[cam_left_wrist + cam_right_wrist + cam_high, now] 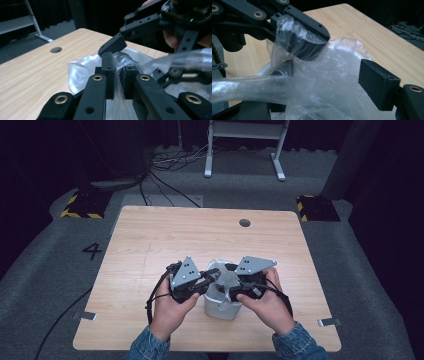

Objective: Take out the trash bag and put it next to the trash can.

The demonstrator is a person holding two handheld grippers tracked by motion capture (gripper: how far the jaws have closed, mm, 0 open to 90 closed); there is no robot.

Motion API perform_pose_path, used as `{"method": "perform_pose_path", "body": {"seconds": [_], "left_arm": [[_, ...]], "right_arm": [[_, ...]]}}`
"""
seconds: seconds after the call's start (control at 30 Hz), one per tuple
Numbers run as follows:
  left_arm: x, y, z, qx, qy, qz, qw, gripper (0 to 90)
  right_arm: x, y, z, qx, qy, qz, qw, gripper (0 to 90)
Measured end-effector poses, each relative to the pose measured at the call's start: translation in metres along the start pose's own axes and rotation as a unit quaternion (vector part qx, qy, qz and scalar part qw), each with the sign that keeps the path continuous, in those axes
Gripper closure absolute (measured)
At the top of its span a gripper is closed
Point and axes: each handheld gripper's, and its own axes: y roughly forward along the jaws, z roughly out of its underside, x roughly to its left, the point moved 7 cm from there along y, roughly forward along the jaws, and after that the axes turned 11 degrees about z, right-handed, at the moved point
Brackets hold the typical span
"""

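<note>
I'm lining the small white plastic bin (223,306): my left gripper (117,75) pinches the clear plastic bag (332,75); the spread right gripper (234,281), at three o'clock, must regrip the film.

Grey carpet floor (60,270) — dark curtains behind, white frame (245,145) standing.

High view: fixed above the near edge of the table (150,235), facing forward and down – whole tabletop in frame, floor beyond at 12 o'clock. Left gripper view: mounted on the left gripper (116,80), looking along its jaws, very close to the clear plastic bag (80,72); table hole (56,49) at 10 o'clock. Right gripper view: mounted on the right gripper (317,100), equally close, tabletop toward 1 o'clock. Shared by all three – bag and surrounding wood.
</note>
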Motion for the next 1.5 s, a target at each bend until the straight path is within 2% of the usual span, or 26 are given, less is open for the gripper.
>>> {"method": "perform_pose_path", "body": {"seconds": [0.2,0.27,0.4,0.47,0.53,0.6,0.7,0.77,0.83,0.9,1.13,1.3,1.37,1.47,1.5], "left_arm": [[-0.007,0.008,-0.005,0.003,0.006,0.015,0.9999,85.4],[-0.009,0.011,-0.007,0.003,0.009,0.023,0.9997,85.6],[-0.014,0.015,-0.008,0.010,0.025,0.025,0.9993,85.2],[-0.014,0.015,-0.008,0.006,0.022,0.025,0.9994,84.2],[-0.012,0.011,-0.008,-0.005,0.014,0.024,0.9996,80.8],[-0.010,0.006,-0.008,-0.012,0.004,0.015,0.9998,72.9],[-0.004,0.001,-0.005,-0.021,-0.002,-0.006,0.9998,49.2],[0.001,-0.005,-0.003,-0.026,-0.001,-0.021,0.9994,39.8],[0.004,-0.012,0.000,-0.028,0.002,-0.031,0.9991,32.8],[0.005,-0.018,0.003,-0.032,0.005,-0.029,0.9990,29.4],[0.005,-0.035,0.013,-0.033,0.008,-0.030,0.9990,25.0],[0.003,-0.038,0.024,-0.005,0.014,-0.038,0.9992,25.4],[0.003,-0.039,0.025,-0.001,0.019,-0.043,0.9989,25.3],[0.005,-0.041,0.025,-0.007,0.005,-0.045,0.9990,26.0],[0.006,-0.041,0.025,-0.010,0.003,-0.045,0.9989,32.1]], "right_arm": [[0.001,0.006,0.003,0.010,-0.009,-0.010,0.9999,30.1],[0.002,0.009,0.006,0.018,-0.014,-0.017,0.9996,34.7],[0.005,0.011,0.010,0.026,-0.030,-0.042,0.9983,65.6],[0.006,0.009,0.010,0.026,-0.034,-0.050,0.9979,81.2],[0.007,0.006,0.010,0.020,-0.030,-0.052,0.9980,87.1],[0.005,0.004,0.009,0.014,-0.027,-0.052,0.9982,88.6],[0.003,0.001,0.009,0.008,-0.020,-0.050,0.9985,89.1],[0.002,-0.002,0.008,0.002,-0.013,-0.048,0.9987,89.2],[0.000,-0.004,0.007,-0.003,-0.009,-0.047,0.9989,89.3],[-0.001,-0.007,0.006,-0.008,-0.005,-0.045,0.9989,89.3],[-0.006,-0.015,0.002,-0.018,0.011,-0.044,0.9988,89.4],[-0.012,-0.022,-0.002,-0.032,0.019,-0.037,0.9986,89.6],[-0.015,-0.027,-0.005,-0.042,0.026,-0.032,0.9982,89.6],[-0.019,-0.031,-0.007,-0.046,0.027,-0.034,0.9980,89.5],[-0.018,-0.031,-0.006,-0.043,0.024,-0.037,0.9981,89.2]]}}
